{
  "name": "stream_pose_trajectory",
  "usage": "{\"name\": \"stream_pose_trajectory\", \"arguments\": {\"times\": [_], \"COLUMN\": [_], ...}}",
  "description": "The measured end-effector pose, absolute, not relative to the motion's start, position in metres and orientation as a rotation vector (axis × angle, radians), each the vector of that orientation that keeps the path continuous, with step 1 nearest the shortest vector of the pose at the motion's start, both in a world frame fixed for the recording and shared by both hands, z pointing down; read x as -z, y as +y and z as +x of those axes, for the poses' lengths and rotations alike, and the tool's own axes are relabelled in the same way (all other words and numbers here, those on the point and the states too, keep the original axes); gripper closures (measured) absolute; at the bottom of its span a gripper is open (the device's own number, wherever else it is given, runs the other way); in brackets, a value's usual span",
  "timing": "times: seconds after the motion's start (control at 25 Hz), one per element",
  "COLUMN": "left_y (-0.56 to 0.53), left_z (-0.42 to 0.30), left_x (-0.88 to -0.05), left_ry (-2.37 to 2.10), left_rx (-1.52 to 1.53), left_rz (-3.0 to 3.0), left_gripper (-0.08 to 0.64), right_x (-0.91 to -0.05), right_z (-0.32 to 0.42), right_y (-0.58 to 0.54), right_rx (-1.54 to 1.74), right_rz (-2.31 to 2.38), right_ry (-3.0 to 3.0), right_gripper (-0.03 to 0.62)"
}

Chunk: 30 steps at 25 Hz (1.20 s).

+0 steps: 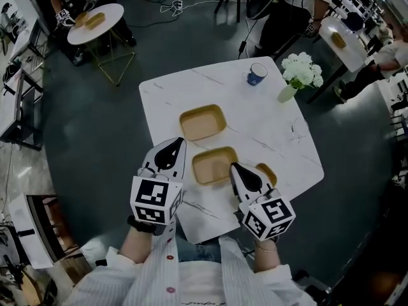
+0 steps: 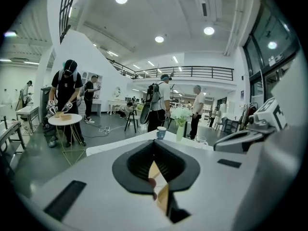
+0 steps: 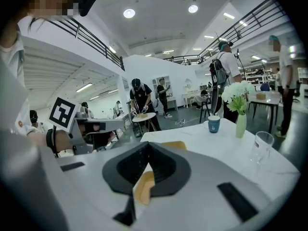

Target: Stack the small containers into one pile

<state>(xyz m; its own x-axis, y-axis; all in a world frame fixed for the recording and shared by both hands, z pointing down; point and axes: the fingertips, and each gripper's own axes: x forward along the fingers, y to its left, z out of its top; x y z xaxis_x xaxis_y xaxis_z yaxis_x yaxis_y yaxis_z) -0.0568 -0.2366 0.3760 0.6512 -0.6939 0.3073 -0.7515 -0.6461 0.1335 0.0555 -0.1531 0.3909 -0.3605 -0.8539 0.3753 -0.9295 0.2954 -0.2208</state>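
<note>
Three shallow tan containers lie apart on the white marble table [image 1: 280,139]. One container [image 1: 203,122] is near the middle, a second [image 1: 214,166] is closer to me, and a third [image 1: 268,173] is partly hidden behind my right gripper. My left gripper [image 1: 178,143] hovers shut and empty just left of the second container. My right gripper [image 1: 233,167] is shut and empty too, its tip over that container's right rim. In the right gripper view a tan container [image 3: 144,186] shows below the closed jaws.
A blue cup [image 1: 257,74] and a vase of white flowers [image 1: 299,72] stand at the table's far corner. A clear glass [image 3: 261,148] stands at the right. Other people work at a small round table [image 1: 95,23] beyond.
</note>
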Motion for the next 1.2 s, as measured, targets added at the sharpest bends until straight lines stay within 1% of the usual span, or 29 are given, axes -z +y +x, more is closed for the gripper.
{"name": "stream_pose_trajectory", "arguments": {"times": [0.6, 0.64, 0.72, 1.2], "left_y": [-0.276, -0.279, -0.284, -0.325], "left_z": [-0.046, -0.045, -0.044, -0.048], "left_x": [-0.447, -0.453, -0.465, -0.540], "left_ry": [-1.143, -1.142, -1.135, -1.145], "left_rx": [-0.501, -0.514, -0.540, -0.639], "left_rz": [2.474, 2.458, 2.424, 2.169], "left_gripper": [0.538, 0.533, 0.484, 0.402], "right_x": [-0.411, -0.413, -0.417, -0.437], "right_z": [0.055, 0.056, 0.057, 0.064], "right_y": [-0.155, -0.155, -0.155, -0.157], "right_rx": [-0.661, -0.665, -0.678, -0.752], "right_rz": [1.686, 1.686, 1.687, 1.716], "right_ry": [-2.330, -2.325, -2.313, -2.245], "right_gripper": [0.580, 0.581, 0.580, 0.581]}}
